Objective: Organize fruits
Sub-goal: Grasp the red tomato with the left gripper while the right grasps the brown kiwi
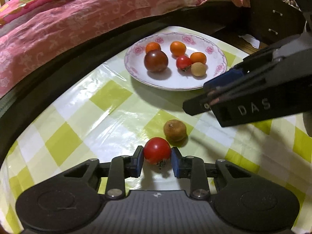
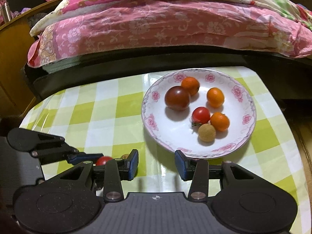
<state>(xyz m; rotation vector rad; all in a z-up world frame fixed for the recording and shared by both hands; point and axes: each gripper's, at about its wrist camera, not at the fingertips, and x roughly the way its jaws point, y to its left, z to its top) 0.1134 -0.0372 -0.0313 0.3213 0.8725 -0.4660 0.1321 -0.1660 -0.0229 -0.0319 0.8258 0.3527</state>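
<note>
My left gripper (image 1: 157,153) is shut on a red cherry tomato (image 1: 157,149) that rests on the green-checked tablecloth (image 1: 87,117); both blue pads press its sides. A brown round fruit (image 1: 175,130) lies just beyond it. Farther back stands a white flowered plate (image 1: 216,58) with a dark tomato (image 1: 156,61), three small orange fruits, a red tomato (image 1: 183,62) and a tan fruit (image 1: 198,69). My right gripper (image 2: 156,161) hovers open before the plate (image 2: 148,105), nothing between its fingers. In its view the left gripper (image 2: 85,158) and the tomato (image 2: 103,160) sit at lower left.
A bed with a pink flowered quilt (image 2: 156,23) and a dark frame (image 2: 136,58) runs along the table's far edge. Wooden furniture (image 2: 11,58) stands at the left. A dark box (image 1: 273,19) sits beyond the table's back right corner.
</note>
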